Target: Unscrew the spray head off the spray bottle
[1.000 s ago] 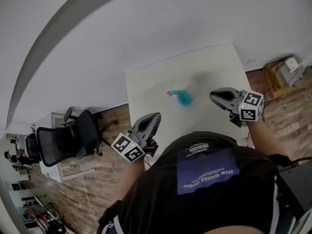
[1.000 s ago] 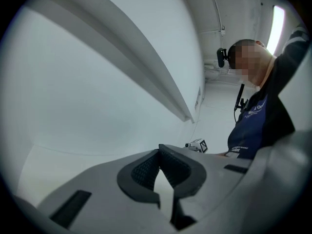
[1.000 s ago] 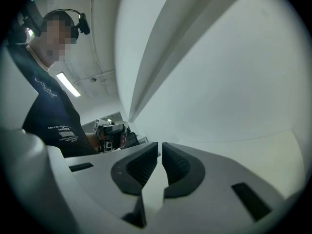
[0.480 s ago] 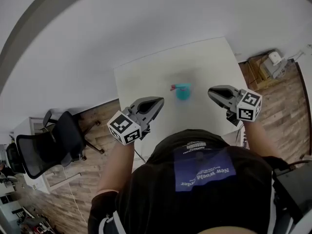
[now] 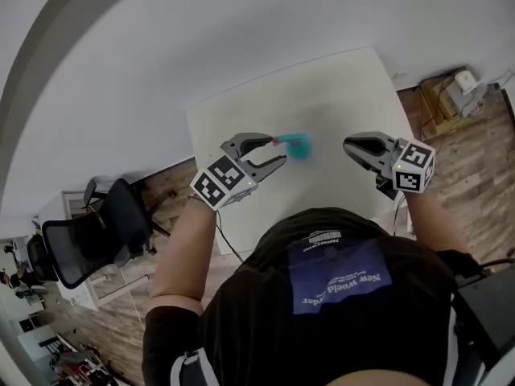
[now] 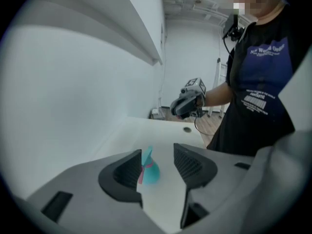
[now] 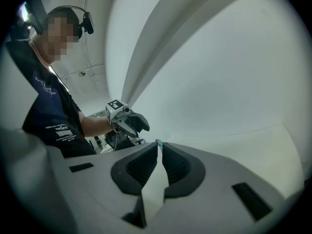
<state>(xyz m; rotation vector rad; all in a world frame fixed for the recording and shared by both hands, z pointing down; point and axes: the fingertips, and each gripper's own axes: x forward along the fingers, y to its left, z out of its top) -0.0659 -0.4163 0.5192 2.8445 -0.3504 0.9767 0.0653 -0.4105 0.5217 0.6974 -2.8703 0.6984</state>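
Observation:
A small teal spray bottle [image 5: 299, 145] with a pink part at its head stands on the white table [image 5: 338, 95]. My left gripper [image 5: 278, 150] is just left of it and open. Its jaws have just been opening, and nothing is pressed between them. In the left gripper view the spray bottle [image 6: 151, 170] shows through the gap of the left gripper [image 6: 157, 163], a little beyond its tips. My right gripper [image 5: 348, 145] is shut and empty to the right of the bottle, apart from it. In the right gripper view, only the spray bottle's tip [image 7: 158, 142] peeks over the right gripper [image 7: 160, 150].
A black office chair [image 5: 96, 232] stands on the wood floor left of the table. Boxes [image 5: 451, 95] sit on the floor at the right. The white wall runs along the table's far edge. A cable hole [image 6: 187, 129] sits near the table's right edge.
My left gripper has come in from the table's near left edge up to the bottle, rolled over, and its jaws have opened. The right gripper has hardly moved.

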